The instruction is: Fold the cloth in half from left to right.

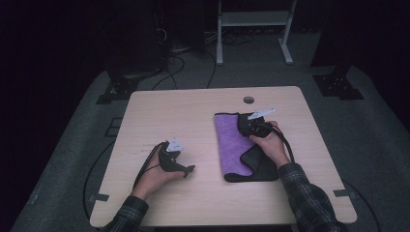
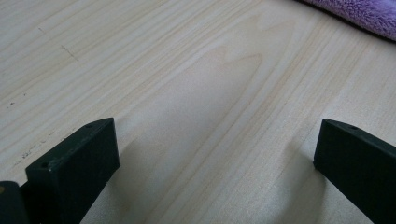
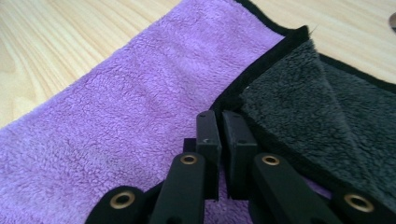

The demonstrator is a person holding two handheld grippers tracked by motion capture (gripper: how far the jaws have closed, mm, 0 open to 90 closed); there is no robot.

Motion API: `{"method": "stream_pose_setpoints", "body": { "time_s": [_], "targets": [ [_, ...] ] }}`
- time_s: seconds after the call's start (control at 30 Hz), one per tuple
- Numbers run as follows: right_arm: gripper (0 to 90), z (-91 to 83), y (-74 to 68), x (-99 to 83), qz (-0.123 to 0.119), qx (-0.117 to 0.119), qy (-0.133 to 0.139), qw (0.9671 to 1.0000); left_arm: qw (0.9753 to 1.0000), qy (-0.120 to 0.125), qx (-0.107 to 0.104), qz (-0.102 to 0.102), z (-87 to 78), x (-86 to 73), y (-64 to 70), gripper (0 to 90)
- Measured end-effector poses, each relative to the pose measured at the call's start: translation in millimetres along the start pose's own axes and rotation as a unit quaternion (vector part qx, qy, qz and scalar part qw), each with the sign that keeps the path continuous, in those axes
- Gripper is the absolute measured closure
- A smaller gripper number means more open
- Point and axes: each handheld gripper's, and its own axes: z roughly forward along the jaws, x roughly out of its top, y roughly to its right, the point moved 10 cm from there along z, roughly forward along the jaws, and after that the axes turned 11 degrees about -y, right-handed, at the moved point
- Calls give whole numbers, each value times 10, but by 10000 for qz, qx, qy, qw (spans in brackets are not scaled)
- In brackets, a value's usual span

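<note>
On my right side, the right claw [image 3: 219, 122] has its jaws pressed together on the black-edged hem of the towel [image 3: 126, 121], right where the dark grey underside is folded over onto the purple face. From the high view I see that towel [image 1: 232, 140] lying on the right half of the worktop [image 1: 193, 116], purple side up, with the folded-back dark flap along its right and near edge under my right hand [image 1: 270, 142]. The right claw [image 1: 247, 126] sits at the far end of the flap.

My left claw [image 1: 186, 170] rests low on bare wood, well apart from the towel, with its jaws wide apart and nothing between them. In the left gripper view a strip of purple towel [image 2: 359, 11] shows at the top right corner, beyond the open gap.
</note>
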Motion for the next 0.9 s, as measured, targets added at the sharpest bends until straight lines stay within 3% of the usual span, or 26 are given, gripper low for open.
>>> {"method": "stream_pose_setpoints", "body": {
  "time_s": [0.27,0.47,0.63,0.9],
  "targets": [
    [867,-222,189,158,154,-306,284,9990,10000,17,7,-16,3,4,1,0],
    [868,-393,485,261,441,-560,508,9962,10000,34,13,-21,5,6,1,0],
    [869,-444,751,279,668,-796,527,9932,10000,34,15,-21,5,5,1,0],
    [871,-377,1102,208,946,-1196,313,9878,10000,34,15,-26,4,6,1,0]
  ]
}}
